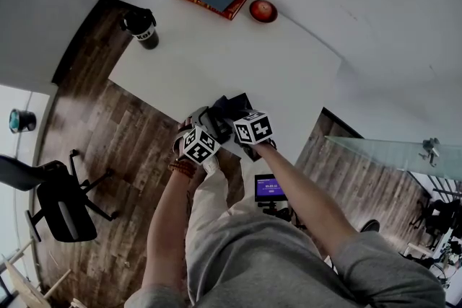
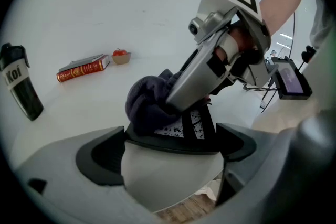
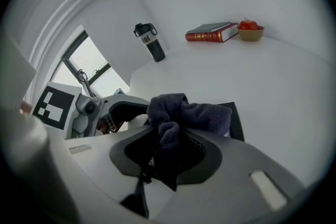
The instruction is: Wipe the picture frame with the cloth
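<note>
The picture frame (image 2: 206, 124) lies flat at the near edge of the table (image 1: 238, 47), low centre in the head view. Its near side spans the gap of the left gripper (image 2: 173, 140), whose jaws seem clamped on it to steady it. The cloth (image 3: 184, 113) sits bunched on the frame's face, pinched tight in the right gripper (image 3: 165, 153), which slants down from the upper right of the left gripper view. I judge the wipe should run away from the left jaws.
</note>
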The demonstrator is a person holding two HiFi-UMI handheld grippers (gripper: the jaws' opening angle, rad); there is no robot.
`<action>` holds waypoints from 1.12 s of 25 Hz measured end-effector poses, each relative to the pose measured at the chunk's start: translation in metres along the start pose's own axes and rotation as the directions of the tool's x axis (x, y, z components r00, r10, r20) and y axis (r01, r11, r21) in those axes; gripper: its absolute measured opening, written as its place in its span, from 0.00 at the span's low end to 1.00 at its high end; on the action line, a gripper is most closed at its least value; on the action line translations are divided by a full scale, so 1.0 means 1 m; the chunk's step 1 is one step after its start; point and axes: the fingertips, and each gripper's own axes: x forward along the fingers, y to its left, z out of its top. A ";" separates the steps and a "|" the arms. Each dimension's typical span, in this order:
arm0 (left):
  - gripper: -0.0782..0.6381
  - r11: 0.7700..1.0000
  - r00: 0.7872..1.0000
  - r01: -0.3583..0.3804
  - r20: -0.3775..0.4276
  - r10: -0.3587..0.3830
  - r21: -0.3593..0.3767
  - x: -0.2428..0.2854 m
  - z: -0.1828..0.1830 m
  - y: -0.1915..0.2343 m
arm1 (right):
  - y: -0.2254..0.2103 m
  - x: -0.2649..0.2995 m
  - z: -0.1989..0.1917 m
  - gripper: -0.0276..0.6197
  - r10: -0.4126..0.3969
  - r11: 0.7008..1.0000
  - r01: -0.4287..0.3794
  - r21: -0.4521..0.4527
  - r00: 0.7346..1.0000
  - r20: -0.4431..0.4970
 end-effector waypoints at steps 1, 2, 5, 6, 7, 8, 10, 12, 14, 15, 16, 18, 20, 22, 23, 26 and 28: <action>0.86 1.000 1.000 -0.001 0.001 0.001 0.000 0.000 0.000 0.000 | 0.008 0.003 -0.002 0.22 0.022 1.000 -0.022 -0.013 1.000 -0.014; 0.86 1.000 1.000 -0.001 0.001 0.001 0.000 -0.001 0.000 0.000 | 0.016 0.007 -0.004 0.22 0.043 0.999 -0.044 -0.024 0.999 -0.029; 0.86 1.000 1.000 -0.001 0.004 0.001 0.001 -0.001 0.000 0.000 | 0.030 0.015 -0.006 0.22 0.084 0.996 -0.084 -0.002 0.995 -0.046; 0.86 1.000 1.000 -0.001 0.003 0.001 0.002 -0.001 0.000 0.000 | 0.033 0.016 -0.006 0.22 0.100 0.995 -0.099 0.024 0.994 -0.040; 0.86 1.000 1.000 -0.001 0.002 0.001 0.001 -0.001 -0.001 0.000 | 0.035 0.017 -0.005 0.22 0.120 0.992 -0.119 0.052 0.992 -0.030; 0.86 1.000 1.000 -0.002 0.001 0.002 0.000 -0.001 -0.001 0.000 | 0.037 0.017 -0.005 0.22 0.142 0.987 -0.140 0.077 0.990 -0.019; 0.86 1.000 1.000 -0.001 0.001 0.001 -0.001 0.000 -0.001 0.000 | 0.041 0.017 -0.004 0.22 0.190 0.975 -0.189 0.118 0.982 0.002; 0.86 1.000 1.000 0.000 0.003 0.000 0.000 -0.001 0.000 0.000 | 0.046 0.015 -0.005 0.22 0.242 0.958 -0.241 0.156 0.970 0.018; 0.86 1.000 1.000 0.000 0.004 0.000 0.001 -0.001 0.000 0.000 | 0.053 0.011 -0.005 0.23 0.291 0.942 -0.292 0.169 0.956 0.029; 0.86 1.000 1.000 0.000 0.004 0.000 0.000 -0.001 0.000 0.000 | 0.055 0.007 -0.004 0.23 0.318 0.934 -0.320 0.162 0.947 0.035; 0.86 1.000 1.000 0.000 0.004 0.000 0.000 -0.001 0.000 -0.001 | 0.058 0.001 -0.002 0.23 0.349 0.924 -0.352 0.148 0.936 0.046; 0.86 1.000 1.000 0.000 0.004 0.000 0.000 0.000 0.000 -0.001 | 0.061 -0.019 0.009 0.23 0.413 0.901 -0.422 0.104 0.906 0.092; 0.86 1.000 1.000 -0.001 0.005 0.001 0.003 0.000 0.000 0.000 | 0.057 -0.043 0.026 0.23 0.444 0.888 -0.457 0.051 0.881 0.163; 0.86 1.000 1.000 -0.003 0.005 0.002 0.004 0.000 0.000 0.001 | 0.042 -0.064 0.045 0.23 0.406 0.909 -0.417 -0.006 0.882 0.239; 0.86 1.000 1.000 -0.003 0.005 0.003 0.005 0.000 0.000 0.001 | 0.031 -0.072 0.053 0.23 0.361 0.930 -0.365 -0.037 0.892 0.271; 0.86 1.000 1.000 -0.002 0.006 0.002 0.005 0.000 0.000 0.001 | -0.012 -0.084 0.064 0.23 0.159 0.986 -0.130 -0.109 0.934 0.321; 0.87 1.000 1.000 -0.001 0.006 0.001 0.004 -0.001 0.000 0.000 | -0.038 -0.082 0.062 0.23 0.017 0.991 0.026 -0.134 0.950 0.310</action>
